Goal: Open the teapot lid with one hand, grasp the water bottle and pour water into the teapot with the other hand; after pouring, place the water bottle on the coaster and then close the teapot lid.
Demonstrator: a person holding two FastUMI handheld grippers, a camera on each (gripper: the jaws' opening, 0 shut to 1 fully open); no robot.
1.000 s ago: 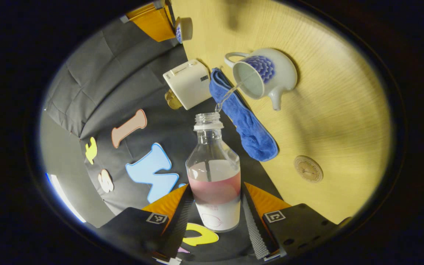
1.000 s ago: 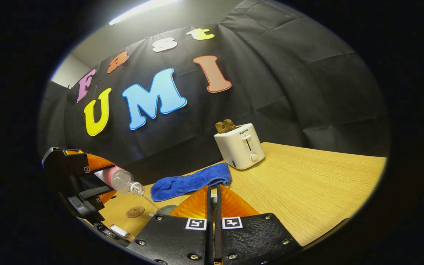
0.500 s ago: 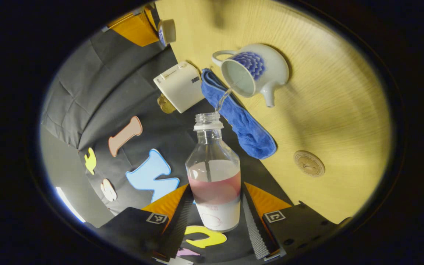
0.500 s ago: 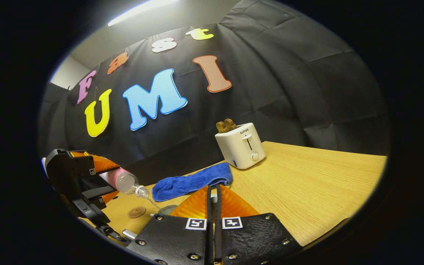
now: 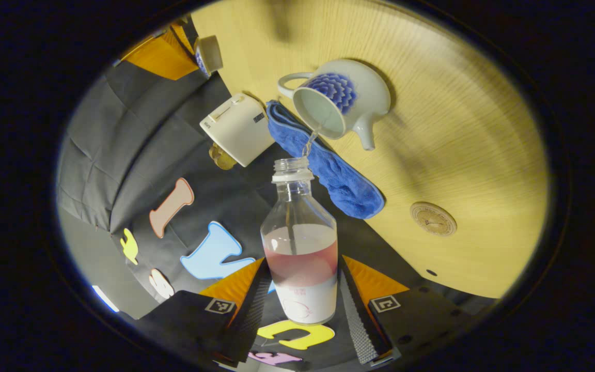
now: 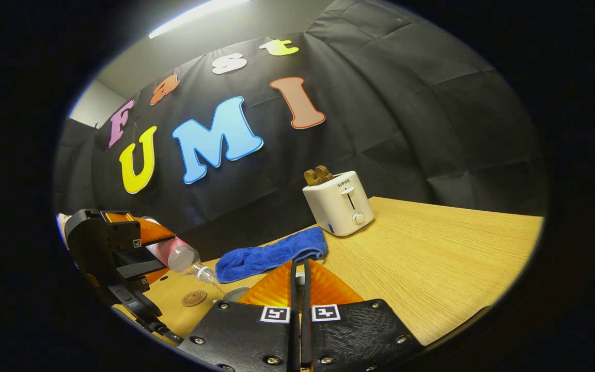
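1. The bottle is being pinched at its labelled lower body by the left gripper, with a finger pressed against each side.
2. The bottle is being held tilted, its open mouth aimed at the teapot, and a thin stream of water is being poured into the teapot's open top.
3. The teapot is being left uncovered on the table, just beside the blue cloth; its spout is turned toward the coaster.
4. The coaster is being left bare on the table, well apart from the teapot.
5. The lid is being held off the teapot by the right gripper, as seen far off in the left gripper view.
6. In the right gripper view, the right gripper is being shown with its fingers nearly pressed together, a small pale part being pinched in the narrow gap between them.
7. In that same view, the left gripper is being shown at the left with the tilted bottle, above the coaster.
8. A toaster is being left standing behind the cloth, near the wall.
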